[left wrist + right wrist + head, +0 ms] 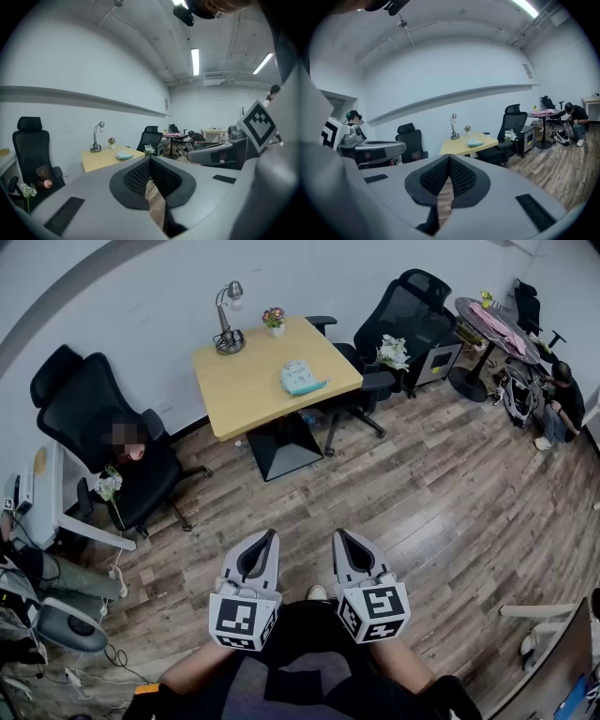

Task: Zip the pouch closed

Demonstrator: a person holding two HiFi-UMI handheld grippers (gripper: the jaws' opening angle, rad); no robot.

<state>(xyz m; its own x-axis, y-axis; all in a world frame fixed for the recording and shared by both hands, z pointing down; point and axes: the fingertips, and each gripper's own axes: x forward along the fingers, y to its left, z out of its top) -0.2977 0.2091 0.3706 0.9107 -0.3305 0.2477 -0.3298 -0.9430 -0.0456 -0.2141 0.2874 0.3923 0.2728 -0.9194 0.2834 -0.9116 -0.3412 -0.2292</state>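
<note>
A light teal pouch (pixel 302 378) lies on the yellow table (pixel 246 381) across the room, far from both grippers. It also shows small in the left gripper view as the pouch (pixel 124 154) and in the right gripper view as the pouch (pixel 474 142). My left gripper (pixel 274 534) and right gripper (pixel 339 533) are held side by side over the wood floor, pointing toward the table. The left gripper (pixel 150 158) has its tips together with nothing between them. The right gripper (pixel 449 157) is likewise shut and empty.
A desk lamp (pixel 228 332) and a small flower pot (pixel 274 319) stand on the table's far side. Black office chairs (pixel 94 427) (pixel 403 320) flank the table, each with white flowers. A person (pixel 565 399) crouches at the far right by a round table (pixel 492 322).
</note>
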